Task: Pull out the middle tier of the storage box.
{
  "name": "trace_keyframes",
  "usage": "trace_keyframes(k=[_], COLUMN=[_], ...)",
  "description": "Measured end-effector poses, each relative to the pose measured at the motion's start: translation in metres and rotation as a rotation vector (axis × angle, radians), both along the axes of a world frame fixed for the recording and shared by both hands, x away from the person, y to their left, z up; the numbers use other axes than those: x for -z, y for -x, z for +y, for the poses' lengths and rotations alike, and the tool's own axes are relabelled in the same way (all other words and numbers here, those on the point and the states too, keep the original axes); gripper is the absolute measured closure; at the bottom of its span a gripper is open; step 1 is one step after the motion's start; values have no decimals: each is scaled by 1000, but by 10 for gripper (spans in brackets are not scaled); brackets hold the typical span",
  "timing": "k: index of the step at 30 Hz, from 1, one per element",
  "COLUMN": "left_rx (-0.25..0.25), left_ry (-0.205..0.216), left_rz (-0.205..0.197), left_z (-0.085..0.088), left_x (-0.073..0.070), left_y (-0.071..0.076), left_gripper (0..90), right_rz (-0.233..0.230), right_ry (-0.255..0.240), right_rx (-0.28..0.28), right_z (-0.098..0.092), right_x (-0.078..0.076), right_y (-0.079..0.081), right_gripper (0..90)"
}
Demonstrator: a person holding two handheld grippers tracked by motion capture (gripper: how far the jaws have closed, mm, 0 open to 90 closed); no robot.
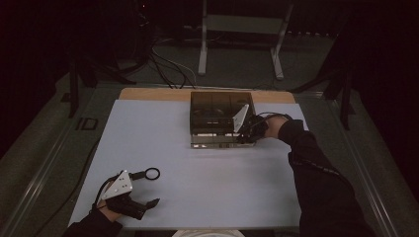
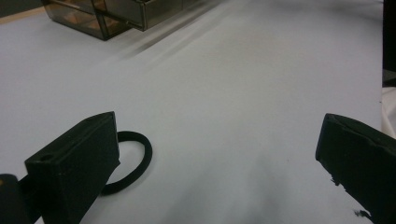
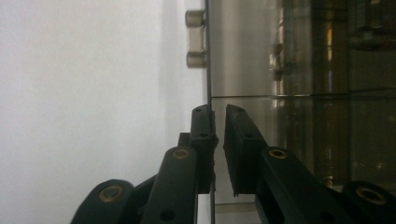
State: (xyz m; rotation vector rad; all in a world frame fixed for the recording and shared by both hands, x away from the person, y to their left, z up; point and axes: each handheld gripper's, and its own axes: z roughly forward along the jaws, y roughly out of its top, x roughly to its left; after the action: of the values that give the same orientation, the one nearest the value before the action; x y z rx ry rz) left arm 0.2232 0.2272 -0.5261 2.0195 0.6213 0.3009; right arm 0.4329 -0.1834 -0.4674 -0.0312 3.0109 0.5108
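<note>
**Drawer front pinched at the smoky organizer**

High view: a smoked-plastic drawer box (image 1: 221,118) is seen at the far edge of the white mat (image 1: 197,192); the right gripper (image 1: 245,134) is set against its front.

Left gripper view: the left gripper (image 2: 215,158) is spread wide, with a black rubber ring (image 2: 133,161) lying flat beside one jaw.

Right gripper view: the thin, glossy drawer front (image 3: 212,100) is seen edge-on between jaws left a narrow slit apart; contact cannot be told.

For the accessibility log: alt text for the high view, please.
The right gripper reaches the front of a dark clear drawer box at the far side of a white table. The left gripper rests near the front edge, open, beside a black ring.
</note>
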Motion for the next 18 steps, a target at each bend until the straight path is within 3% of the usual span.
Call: trace_keyframes(k=[4, 9, 10, 15, 18], left_rx=[2, 0, 0, 1, 1], left_ry=[0, 1, 1, 1, 2], left_rz=[0, 0, 0, -1, 0], left_z=[0, 0, 0, 1, 1], left_x=[0, -1, -1, -1, -1], left_y=[0, 0, 0, 0, 0], left_gripper=[10, 10, 11, 10, 10], right_rz=[-2, -13, 1, 2, 11], right_ry=[-44, -97, -108, -149, -203], right_rx=[34, 115, 166, 243, 284], right_z=[-4, -11, -13, -20, -25], right_x=[-7, -9, -8, -9, -11], right_y=[1, 5, 6, 7, 8], right_gripper=[812, 743, 718, 670, 623])
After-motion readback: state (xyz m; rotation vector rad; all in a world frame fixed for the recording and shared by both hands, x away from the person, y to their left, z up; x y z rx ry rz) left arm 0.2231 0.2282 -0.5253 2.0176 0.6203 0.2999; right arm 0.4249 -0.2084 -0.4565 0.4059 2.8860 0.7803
